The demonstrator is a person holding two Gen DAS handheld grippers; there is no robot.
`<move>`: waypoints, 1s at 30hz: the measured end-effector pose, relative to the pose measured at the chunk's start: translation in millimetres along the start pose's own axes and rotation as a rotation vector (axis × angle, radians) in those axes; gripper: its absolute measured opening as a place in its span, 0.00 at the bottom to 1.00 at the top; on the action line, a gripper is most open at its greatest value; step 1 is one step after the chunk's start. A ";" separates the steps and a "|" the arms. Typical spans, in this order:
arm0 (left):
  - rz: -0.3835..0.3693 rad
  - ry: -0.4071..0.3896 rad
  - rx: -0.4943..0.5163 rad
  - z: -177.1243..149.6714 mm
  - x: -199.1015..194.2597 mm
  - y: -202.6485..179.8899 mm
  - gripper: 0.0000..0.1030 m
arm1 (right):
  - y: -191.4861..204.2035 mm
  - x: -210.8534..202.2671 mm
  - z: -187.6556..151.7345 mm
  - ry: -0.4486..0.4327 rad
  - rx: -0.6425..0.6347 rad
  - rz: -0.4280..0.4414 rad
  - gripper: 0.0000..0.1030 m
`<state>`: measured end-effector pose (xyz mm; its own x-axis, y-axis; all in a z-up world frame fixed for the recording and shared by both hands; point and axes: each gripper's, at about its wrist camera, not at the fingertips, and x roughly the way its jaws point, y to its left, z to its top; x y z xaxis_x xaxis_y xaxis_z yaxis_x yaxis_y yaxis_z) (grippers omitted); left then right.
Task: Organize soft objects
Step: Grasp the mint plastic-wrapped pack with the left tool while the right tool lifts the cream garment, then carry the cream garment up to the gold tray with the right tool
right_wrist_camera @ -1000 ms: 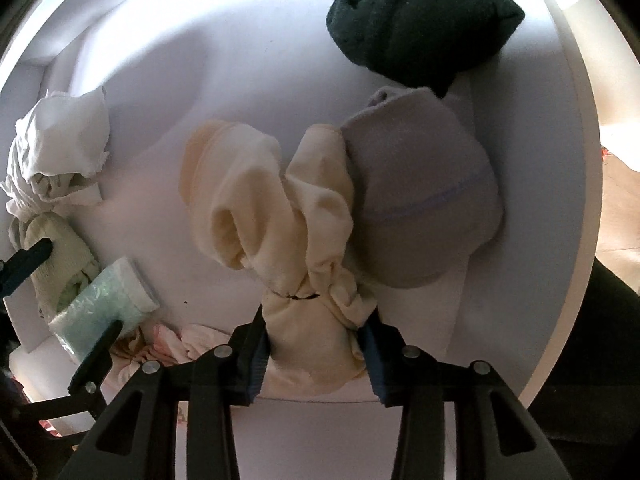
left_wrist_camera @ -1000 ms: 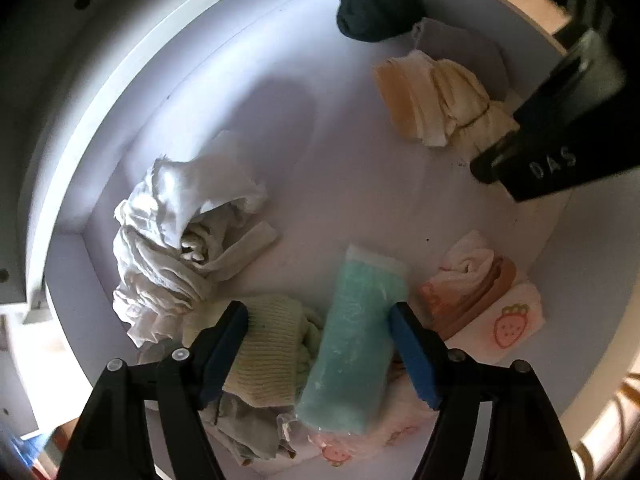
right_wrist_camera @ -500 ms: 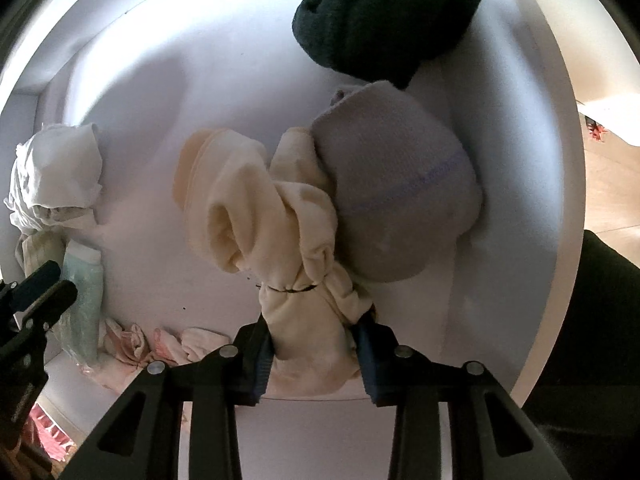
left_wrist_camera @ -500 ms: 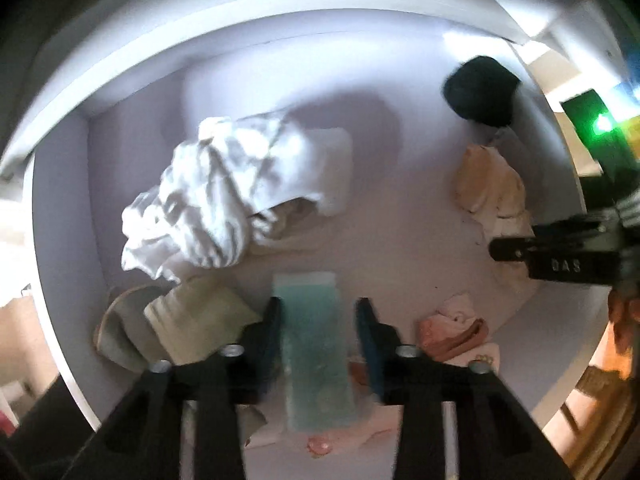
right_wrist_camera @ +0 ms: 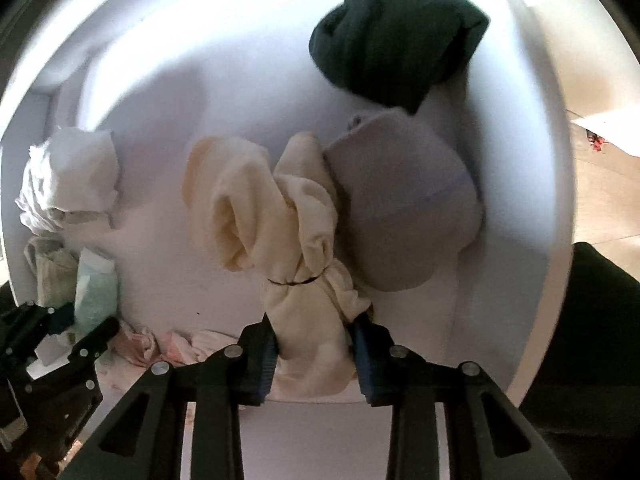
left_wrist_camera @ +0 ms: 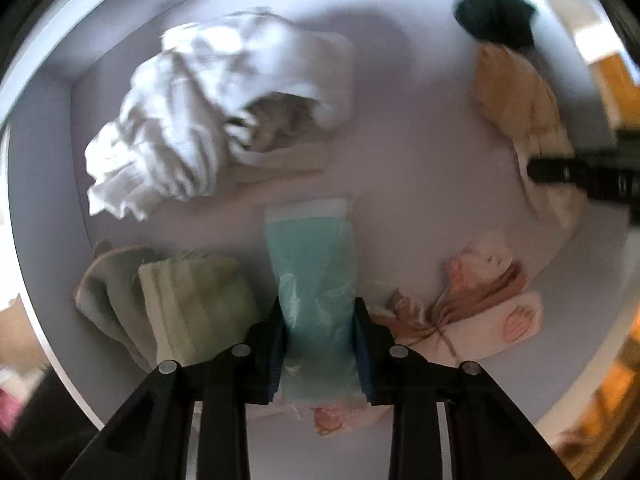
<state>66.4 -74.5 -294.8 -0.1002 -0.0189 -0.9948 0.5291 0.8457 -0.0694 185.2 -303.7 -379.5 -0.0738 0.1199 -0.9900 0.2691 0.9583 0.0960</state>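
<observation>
Both grippers point down into a white bin. My left gripper has its jaws closing on a teal packet in clear wrap, and the blue pads press its sides. In the right wrist view my right gripper has its jaws closing on the lower end of a cream sock bundle tied with a dark band; the pads squeeze it. The left gripper shows at that view's lower left beside the teal packet.
A crumpled white cloth lies at the back left. A pale green folded sock lies left of the packet and a pink bundle to its right. A grey sock and a dark green roll lie beside the cream bundle.
The left jaws have come in from wide open onto the teal packet, and the left wrist has rolled and sunk. The right jaws have tightened on the cream bundle, which has lifted slightly.
</observation>
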 end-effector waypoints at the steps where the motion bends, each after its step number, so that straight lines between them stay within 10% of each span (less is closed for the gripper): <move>1: -0.019 -0.003 -0.028 -0.6 0.7 5.4 0.29 | -0.9 -2.4 -1.3 -0.004 0.004 0.006 0.30; 30: -0.050 -0.054 -0.018 16.6 -31.4 6.9 0.29 | 6.8 -216.0 -69.9 -0.203 -0.132 0.248 0.29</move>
<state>87.2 -76.9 -265.3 -0.0804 -0.0892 -0.9928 0.5091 0.8526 -0.1179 135.9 -305.0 -157.8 0.1748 0.3118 -0.9339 0.1272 0.9334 0.3355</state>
